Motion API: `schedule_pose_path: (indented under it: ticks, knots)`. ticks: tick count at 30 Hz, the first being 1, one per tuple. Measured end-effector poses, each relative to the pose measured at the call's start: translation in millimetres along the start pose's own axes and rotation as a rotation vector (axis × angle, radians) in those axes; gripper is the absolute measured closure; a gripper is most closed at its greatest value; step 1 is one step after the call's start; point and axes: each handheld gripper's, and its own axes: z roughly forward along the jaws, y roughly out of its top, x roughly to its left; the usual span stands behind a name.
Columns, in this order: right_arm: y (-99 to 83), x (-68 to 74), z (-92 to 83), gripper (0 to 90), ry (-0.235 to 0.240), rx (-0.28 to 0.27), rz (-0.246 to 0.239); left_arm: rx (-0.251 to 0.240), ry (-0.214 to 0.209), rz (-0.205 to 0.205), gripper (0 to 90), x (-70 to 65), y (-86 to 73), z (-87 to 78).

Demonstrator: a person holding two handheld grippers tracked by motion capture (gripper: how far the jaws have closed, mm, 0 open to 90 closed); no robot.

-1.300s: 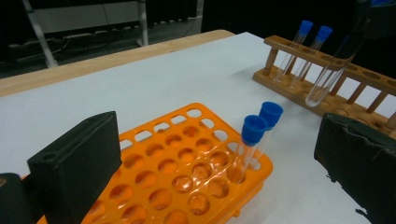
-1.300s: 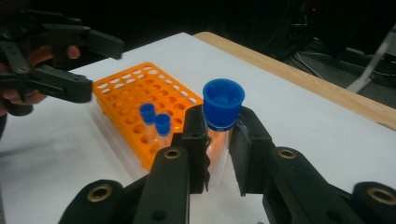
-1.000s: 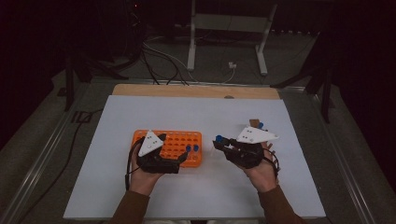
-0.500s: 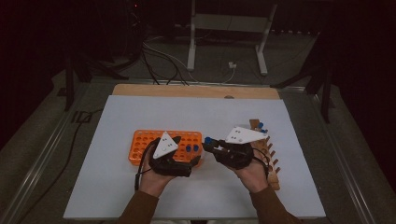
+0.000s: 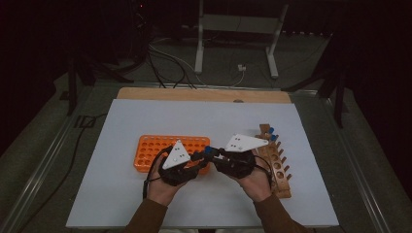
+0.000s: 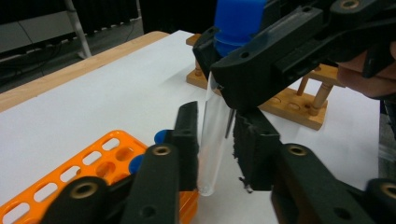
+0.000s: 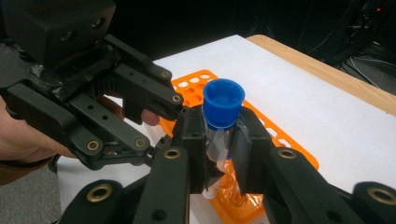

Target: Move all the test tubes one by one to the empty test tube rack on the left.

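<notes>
A clear test tube (image 6: 214, 140) with a blue cap (image 7: 223, 102) hangs upright between both grippers, above the right end of the orange rack (image 5: 155, 148). My right gripper (image 7: 219, 140) is shut on the tube just under the cap. My left gripper (image 6: 215, 154) has just closed its jaws on the tube's lower half, with a pad on each side of the glass. In the high view the left gripper (image 5: 197, 159) and the right gripper (image 5: 212, 152) meet tip to tip at the middle of the white mat.
A wooden peg rack (image 5: 277, 165) lies right of the hands, with blue-capped tubes (image 5: 270, 132) at its far end. The orange rack (image 6: 107, 154) holds two blue caps (image 6: 161, 136) near its right end. The white mat (image 5: 204, 116) stretches beyond.
Both hands have come together at the middle, the left moving right and the right moving left. The left jaws, wide apart before, now close around the tube that the right gripper holds.
</notes>
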Motion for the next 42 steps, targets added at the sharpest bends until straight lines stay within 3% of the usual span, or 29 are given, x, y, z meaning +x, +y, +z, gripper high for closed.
schedule_pose_path:
  ticks: [7, 14, 20, 24, 35, 42]
  knots:
    - [0.5, -0.2, -0.5, 73.9, 0.007, 0.001, 0.001, -0.003, -0.004, 0.012, 78.0, -0.6, -0.4, -1.1]
    - [-0.7, -6.5, -9.8, 44.8, 0.026, -0.029, 0.017, -0.017, 0.014, -0.028, 78.2, 8.6, -4.2, -9.5]
    - [-4.8, -12.4, -17.3, 16.0, -0.044, -0.025, 0.031, -0.027, 0.037, -0.053, 78.3, 16.2, -9.5, -17.7]
    - [-9.0, -18.7, -23.9, 8.7, -0.084, -0.035, 0.046, -0.027, 0.060, -0.064, 78.2, 21.1, -14.1, -20.1]
    - [-21.8, -35.6, -46.2, 1.6, -0.156, -0.064, 0.090, -0.008, 0.104, -0.074, 78.2, 30.9, -25.8, -13.7]
    - [-30.9, -44.5, -61.5, 1.6, -0.206, -0.066, 0.087, 0.007, 0.111, -0.093, 78.2, 37.4, -34.3, -7.4]
